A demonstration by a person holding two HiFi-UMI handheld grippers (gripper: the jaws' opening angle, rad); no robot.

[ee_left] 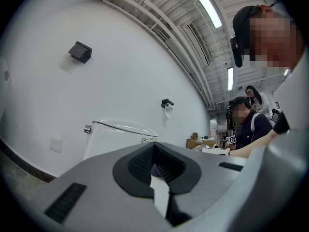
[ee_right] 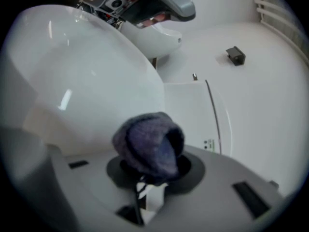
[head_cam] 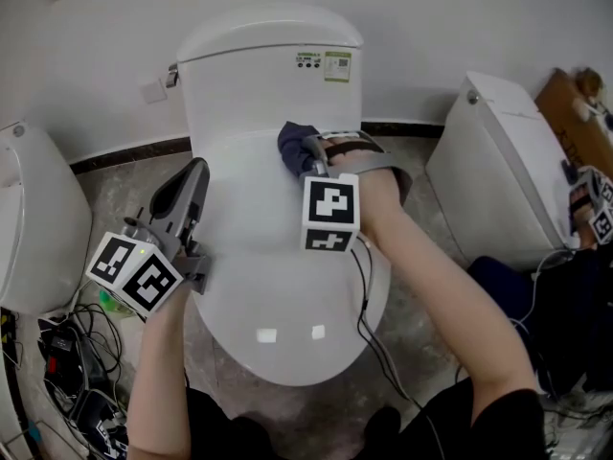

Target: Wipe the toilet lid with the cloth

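Note:
A white toilet with its lid point(head_cam: 278, 247) down fills the middle of the head view, its tank point(head_cam: 268, 80) against the wall. My right gripper point(head_cam: 305, 157) is shut on a dark blue cloth point(head_cam: 295, 145), pressed on the back of the lid near the tank. In the right gripper view the bunched cloth point(ee_right: 149, 146) bulges from the jaws, with the lid point(ee_right: 82, 81) beside it. My left gripper point(head_cam: 192, 175) hovers at the lid's left edge, shut with nothing held; its closed pads point(ee_left: 154, 166) point toward the tank point(ee_left: 120, 137).
A second toilet point(head_cam: 508, 161) stands to the right and another point(head_cam: 24, 218) to the left. Cables and small devices point(head_cam: 67, 372) lie on the floor at the lower left. A brown object point(head_cam: 575, 113) sits at the far right. People point(ee_left: 246, 122) stand behind.

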